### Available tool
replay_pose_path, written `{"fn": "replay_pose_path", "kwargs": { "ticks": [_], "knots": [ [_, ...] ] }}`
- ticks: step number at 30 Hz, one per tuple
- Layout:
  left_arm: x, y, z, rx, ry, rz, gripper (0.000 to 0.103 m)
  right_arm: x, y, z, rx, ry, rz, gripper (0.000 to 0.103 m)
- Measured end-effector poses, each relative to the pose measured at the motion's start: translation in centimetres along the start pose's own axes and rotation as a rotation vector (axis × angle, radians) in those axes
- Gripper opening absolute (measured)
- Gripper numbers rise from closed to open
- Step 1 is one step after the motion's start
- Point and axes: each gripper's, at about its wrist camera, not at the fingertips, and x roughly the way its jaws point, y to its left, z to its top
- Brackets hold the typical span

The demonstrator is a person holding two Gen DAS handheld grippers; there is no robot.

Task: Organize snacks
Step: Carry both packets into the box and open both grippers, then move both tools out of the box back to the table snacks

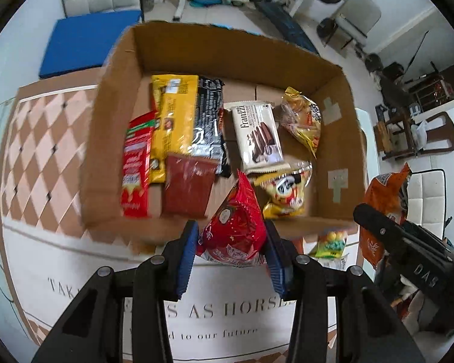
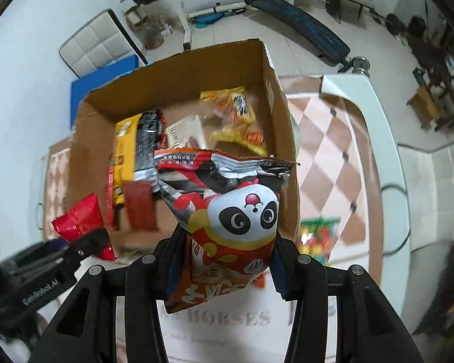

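An open cardboard box (image 1: 112,139) stands on the table and holds several snack packs: a yellow pack (image 1: 174,115), a black pack (image 1: 208,118), a red pack (image 1: 136,163), a white Franzzi wafer pack (image 1: 257,133). My left gripper (image 1: 231,242) is shut on a red foil snack bag (image 1: 233,230) just above the box's near wall. My right gripper (image 2: 227,260) is shut on a panda-printed snack bag (image 2: 227,211) held above the near edge of the box (image 2: 275,96). The left gripper with its red bag (image 2: 78,220) shows at the right wrist view's left.
A green candy pack (image 1: 331,245) lies on the checkered tablecloth (image 1: 39,139) right of the box; it also shows in the right wrist view (image 2: 316,236). The right gripper's orange bag (image 1: 384,199) shows at the left wrist view's right. Chairs and gym gear stand beyond the table.
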Motion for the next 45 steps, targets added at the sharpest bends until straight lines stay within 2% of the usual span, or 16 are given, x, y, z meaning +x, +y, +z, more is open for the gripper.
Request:
{"fn": "replay_pose_path", "kwargs": {
  "ticks": [4,9,10,11,12,13,14,17,19,22,29,33,38,40,45],
  "knots": [
    [2.8,1.1,2.0,0.013,0.058,0.017,0.04,2.9,0.3,2.2,-0.057,0.039,-0.074,0.051],
    [6.2,1.5,4.0,0.0,0.136,0.008,0.041,5.6,-0.1,3.6,-0.064,0.085,-0.1,0.051],
    [6.6,1.7,4.1,-0.013,0.146,0.011,0.041,6.0,-0.1,3.8,-0.063,0.097,-0.1,0.053],
    [7.1,2.0,4.2,-0.027,0.156,0.011,0.043,6.4,-0.2,4.0,-0.064,0.109,-0.106,0.06],
    [7.4,2.2,4.4,-0.034,0.168,0.008,0.053,6.7,-0.2,4.1,-0.071,0.118,-0.114,0.066],
    [7.5,2.4,4.5,-0.036,0.173,0.014,0.06,6.8,-0.1,4.1,-0.076,0.123,-0.114,0.079],
    [7.5,2.4,4.6,-0.029,0.165,0.022,0.067,6.9,0.0,4.0,-0.079,0.127,-0.099,0.083],
    [7.0,2.3,4.8,-0.01,0.142,0.036,0.083,6.8,0.4,4.0,-0.094,0.126,-0.108,0.087],
    [6.6,2.3,4.9,-0.003,0.134,0.048,0.088,6.9,0.6,3.9,-0.096,0.126,-0.111,0.088],
    [5.8,2.4,5.0,0.001,0.107,0.053,0.094,6.6,0.9,3.7,-0.103,0.123,-0.116,0.09],
    [2.6,2.1,5.3,0.026,0.019,0.055,0.096,4.3,1.8,3.4,-0.108,0.067,-0.114,0.094],
    [-0.7,1.6,4.5,0.054,-0.076,0.118,0.096,1.6,2.7,3.0,-0.112,0.006,-0.093,0.095],
    [-5.6,1.0,1.9,0.088,-0.269,0.144,0.096,-2.0,3.2,1.3,-0.116,-0.07,-0.051,0.095],
    [-6.8,0.5,0.7,0.101,-0.315,0.149,0.096,-3.2,3.0,0.1,-0.113,-0.094,-0.041,0.095],
    [-7.9,-0.7,-3.0,0.121,-0.35,0.165,0.096,-4.9,0.5,-3.6,-0.071,-0.108,-0.032,0.096]
  ]
}}
